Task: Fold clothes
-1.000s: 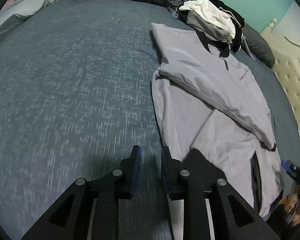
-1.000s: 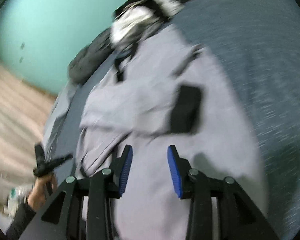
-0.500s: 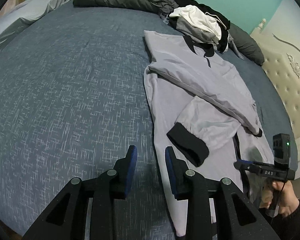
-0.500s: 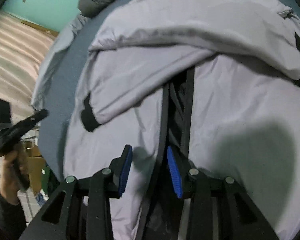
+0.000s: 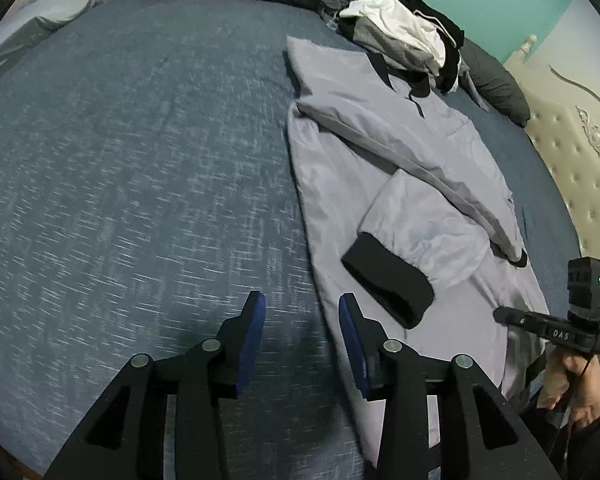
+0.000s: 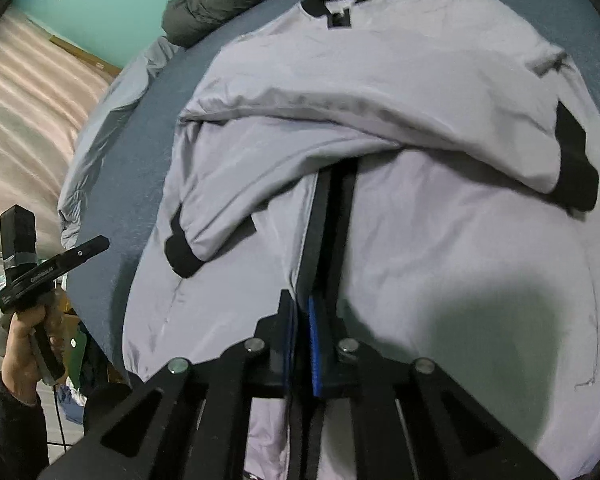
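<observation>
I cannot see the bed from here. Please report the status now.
Left gripper open, over the bed beside the jacket. Right gripper shut on the jacket's front hem. Both sleeves folded across the body. Clothes pile touches the collar.

Both views are dim and cool-toned, lit from above and behind the cameras. Dark soft shadows fall ahead of each hand-held gripper: on the bed (image 5: 140, 184) at lower centre of the left view, on the jacket (image 6: 440, 240) at lower right of the right view. Fisheye bending curves the edges, with black corners. Slight motion blur softens the fabric; no glare.
</observation>
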